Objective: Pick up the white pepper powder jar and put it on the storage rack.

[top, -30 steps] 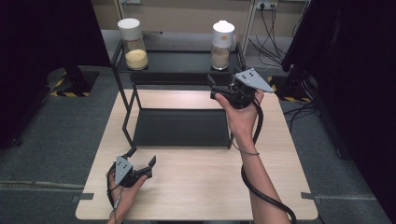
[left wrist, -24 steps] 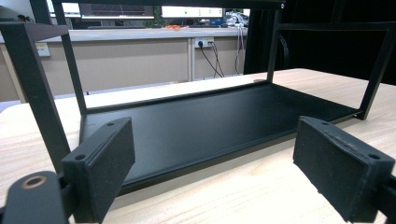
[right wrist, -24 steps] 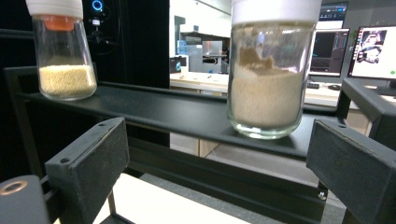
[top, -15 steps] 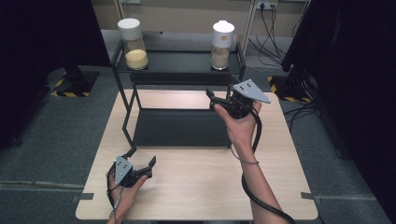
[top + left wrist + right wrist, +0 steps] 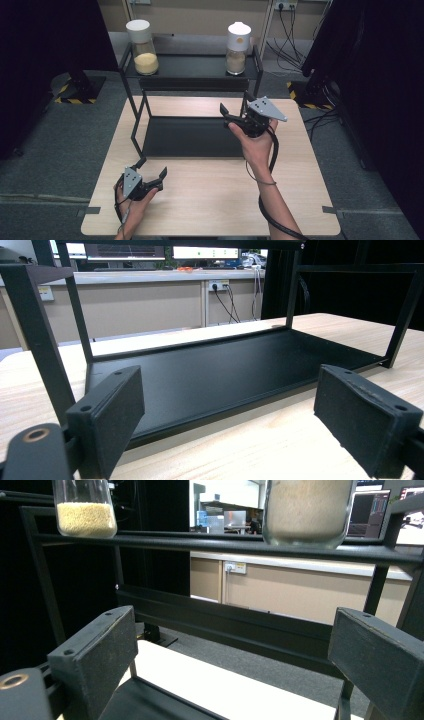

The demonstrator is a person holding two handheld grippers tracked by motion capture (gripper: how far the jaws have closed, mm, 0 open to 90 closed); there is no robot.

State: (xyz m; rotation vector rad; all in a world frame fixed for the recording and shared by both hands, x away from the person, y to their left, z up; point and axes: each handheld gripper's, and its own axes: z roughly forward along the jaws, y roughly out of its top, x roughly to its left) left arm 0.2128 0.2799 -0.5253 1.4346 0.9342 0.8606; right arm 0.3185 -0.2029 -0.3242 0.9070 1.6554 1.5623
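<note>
High view, right gripper (image 5: 234,115): jaws wide, empty, raised at the rack's (image 5: 192,136) right end, aimed at the right jar (image 5: 238,41) on the top shelf.
High view, left gripper (image 5: 150,172): jaws wide, empty, low over the table (image 5: 210,192), just short of the rack's near left corner.
Left gripper view: rack tray (image 5: 220,372) lies ahead of the jaws, long axis running left to right; its front edge is close, with bare wood between.
Right gripper view: right jar (image 5: 306,510) stands upright above the right jaw, left jar (image 5: 85,507) above the left; open air under the shelf bar.
</note>
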